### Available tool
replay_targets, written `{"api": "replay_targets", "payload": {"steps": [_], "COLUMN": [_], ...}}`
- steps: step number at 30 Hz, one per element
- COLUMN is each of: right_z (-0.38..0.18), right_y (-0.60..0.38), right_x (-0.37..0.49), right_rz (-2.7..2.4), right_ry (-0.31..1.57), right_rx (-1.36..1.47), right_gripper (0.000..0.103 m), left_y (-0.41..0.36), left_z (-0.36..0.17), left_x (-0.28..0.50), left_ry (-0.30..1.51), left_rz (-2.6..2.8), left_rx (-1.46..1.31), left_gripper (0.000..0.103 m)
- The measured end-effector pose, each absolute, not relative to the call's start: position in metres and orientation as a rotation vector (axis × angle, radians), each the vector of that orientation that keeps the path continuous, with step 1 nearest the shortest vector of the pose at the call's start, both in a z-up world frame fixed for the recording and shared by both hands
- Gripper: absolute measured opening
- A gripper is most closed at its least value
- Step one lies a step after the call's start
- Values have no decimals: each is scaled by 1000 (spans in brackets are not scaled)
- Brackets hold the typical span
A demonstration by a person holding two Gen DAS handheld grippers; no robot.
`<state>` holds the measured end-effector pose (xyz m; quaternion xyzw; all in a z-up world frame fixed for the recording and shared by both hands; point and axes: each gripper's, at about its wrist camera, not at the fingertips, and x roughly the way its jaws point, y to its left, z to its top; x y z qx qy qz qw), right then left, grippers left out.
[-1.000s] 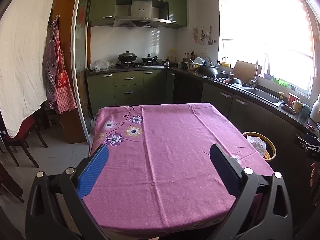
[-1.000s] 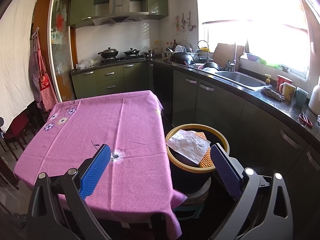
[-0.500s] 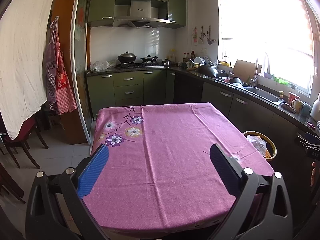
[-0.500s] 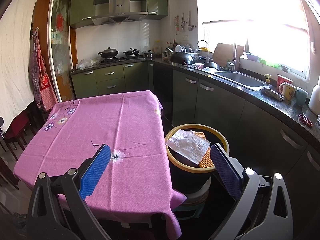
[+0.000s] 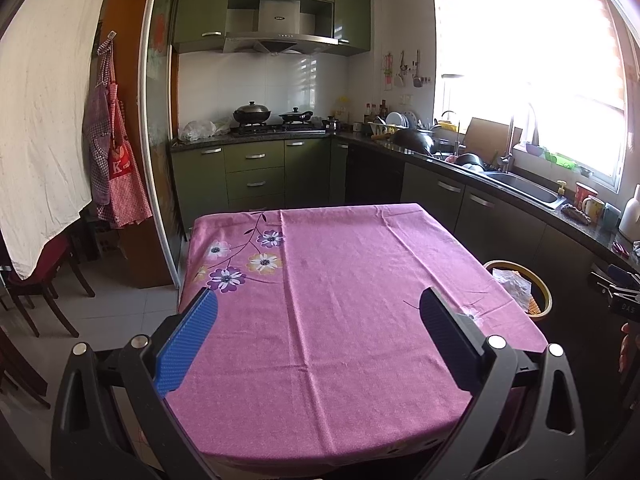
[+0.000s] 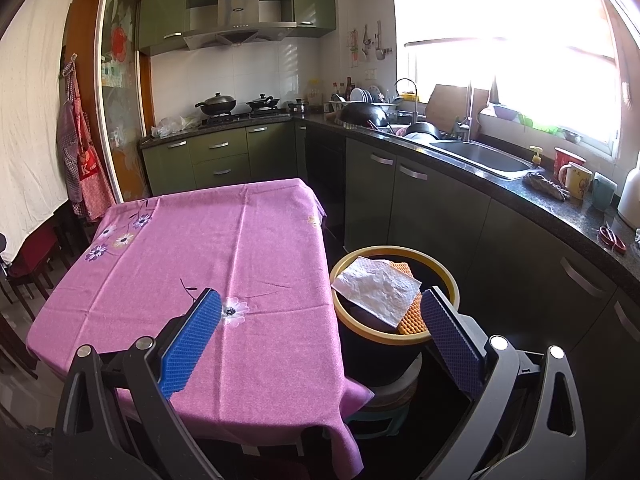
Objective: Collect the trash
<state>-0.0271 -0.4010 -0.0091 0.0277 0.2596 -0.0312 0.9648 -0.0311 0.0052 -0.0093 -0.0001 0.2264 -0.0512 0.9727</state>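
Note:
A black bin with a yellow rim (image 6: 448,276) stands to the right of the table, raised on a low stool. A crumpled white paper (image 6: 376,290) lies across its mouth over an orange textured piece (image 6: 412,314). My right gripper (image 6: 320,312) hovers open near the table's right front corner, its right finger beside the bin's rim. My left gripper (image 5: 320,314) is open above the front of the pink flowered tablecloth (image 5: 340,280), holding nothing. The bin (image 5: 540,292) also shows at the right in the left wrist view, with the white paper (image 5: 512,284) in it.
Green cabinets and a dark counter (image 6: 500,184) with a sink (image 6: 484,156), mugs and scissors run along the right. A stove with pans (image 5: 272,118) is at the back. Chairs (image 5: 44,276) and hanging aprons (image 5: 114,160) stand at the left.

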Motion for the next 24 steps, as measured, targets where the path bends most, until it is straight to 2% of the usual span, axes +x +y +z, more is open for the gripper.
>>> {"api": "replay_targets", "payload": {"steps": [17, 24], "right_z": [-16, -20], "right_y": [-402, -394], "right_x": [-19, 23], "right_rz": [-60, 0], "right_ry": [542, 567], "right_rx": [57, 35], "right_gripper": [98, 98], "left_y": [0, 9], "left_z": [-15, -34], "left_x": [-9, 47], "left_ry": [501, 581], "left_rz": [-160, -121], "left_rx": [-1, -7], "left_gripper": [96, 96]}}
